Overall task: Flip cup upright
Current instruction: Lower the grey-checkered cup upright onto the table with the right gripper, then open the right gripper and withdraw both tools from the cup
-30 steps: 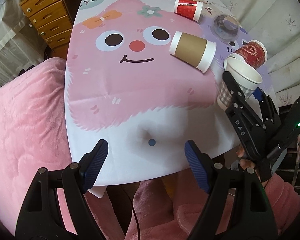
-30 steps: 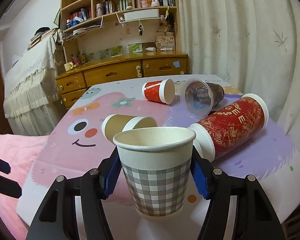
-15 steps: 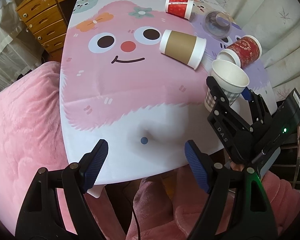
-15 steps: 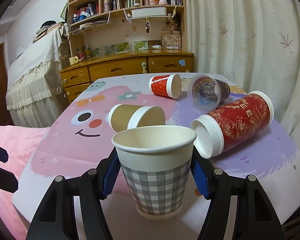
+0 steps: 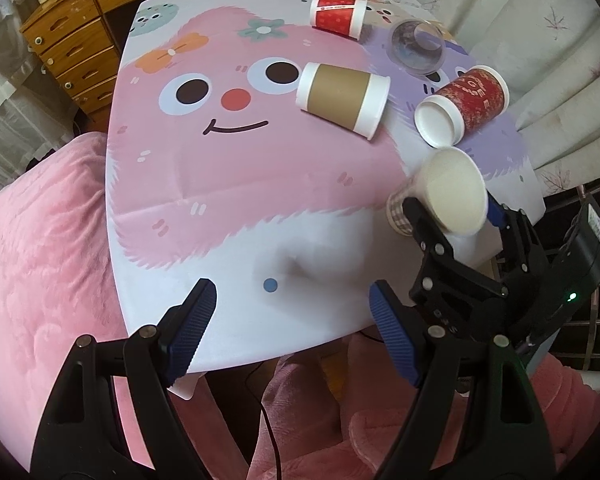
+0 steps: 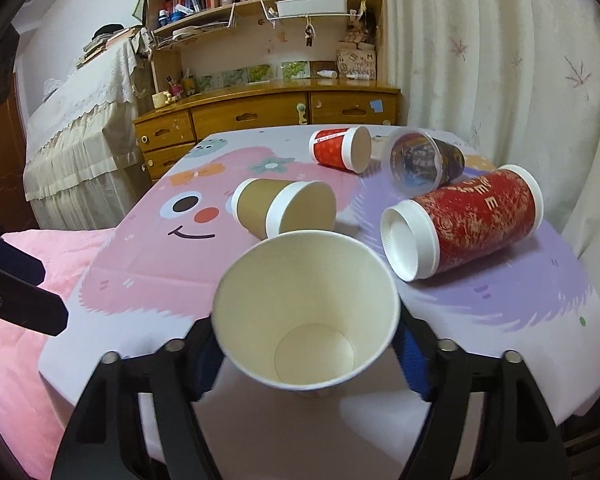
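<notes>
A checked paper cup (image 6: 306, 312) is held between the jaws of the right gripper (image 6: 306, 344), at about six o'clock on the cartoon tablecloth (image 5: 228, 184) near the table's front edge. The cup's mouth is turned towards the right wrist camera, so its white inside and round base are looked into; it is tipped rather than standing square, and whether its base touches the cloth cannot be told. In the left wrist view the same cup (image 5: 448, 196) is seen at about four o'clock, tilted, with the right gripper (image 5: 456, 216) closed on its sides. The left gripper (image 5: 290, 320) is held over the near edge with its jaws wide and nothing between them. Four other cups are seen lying on their sides: a brown-sleeved cup (image 5: 342, 100) near the middle, a large red patterned cup (image 5: 464, 106) at two o'clock, a clear plastic cup (image 5: 416, 46) and a small red cup (image 5: 338, 16) towards twelve to one o'clock. The task is judged to be at an early stage: one cup is in hand, not yet set down and released, and the four lying cups are untouched.
</notes>
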Available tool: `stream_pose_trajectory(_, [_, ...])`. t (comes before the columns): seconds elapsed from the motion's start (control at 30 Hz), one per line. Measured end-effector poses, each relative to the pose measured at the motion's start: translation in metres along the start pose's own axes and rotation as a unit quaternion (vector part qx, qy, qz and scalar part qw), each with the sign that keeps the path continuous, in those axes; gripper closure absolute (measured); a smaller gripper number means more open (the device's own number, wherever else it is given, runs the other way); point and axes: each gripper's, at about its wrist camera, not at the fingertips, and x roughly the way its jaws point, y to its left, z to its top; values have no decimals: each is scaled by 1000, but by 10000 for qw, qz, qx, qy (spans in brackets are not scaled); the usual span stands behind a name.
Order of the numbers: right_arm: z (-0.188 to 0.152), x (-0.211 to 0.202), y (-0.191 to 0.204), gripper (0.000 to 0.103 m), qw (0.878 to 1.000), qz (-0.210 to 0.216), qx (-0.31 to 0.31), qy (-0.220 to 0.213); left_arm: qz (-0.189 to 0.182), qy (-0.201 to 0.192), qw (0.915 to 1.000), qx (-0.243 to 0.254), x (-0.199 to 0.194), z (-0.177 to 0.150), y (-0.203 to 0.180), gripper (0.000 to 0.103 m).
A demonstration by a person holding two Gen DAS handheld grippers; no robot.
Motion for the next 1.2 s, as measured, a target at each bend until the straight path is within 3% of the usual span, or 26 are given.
stream_pose_trajectory(0.3, [24, -35, -20, 6, 9985, 107, 380, 369, -100, 40, 9999, 96, -7, 1, -9, 26])
stream_pose_trajectory(0.47, [48, -57, -36, 5, 9930, 149, 208, 1149, -124, 162, 9998, -90, -18, 3, -22, 26])
stream_pose_trajectory(0.63, [60, -78, -73, 5, 9642, 754, 732, 2435, -40, -83, 9996, -276, -44, 6, -47, 26])
stream_pose_trajectory(0.8, [70, -106, -113, 2, 9348, 969, 1422, 3106, 216, -504, 9980, -326, -79, 1, -78, 26])
stream_pose_trajectory(0.93, [79, -135, -130, 0, 9326, 961, 1529, 3126, 212, -769, 9958, -459, -106, -6, -96, 26])
stream_pose_trajectory(1.07, [93, -171, -134, 0, 9468, 803, 1186, 2883, 122, -964, 9931, -658, -132, -13, -109, 26])
stream_pose_trajectory(1.2, [111, -204, -136, 0, 9590, 899, 1069, 2465, 24, -1419, 9853, -947, -161, -21, -120, 26])
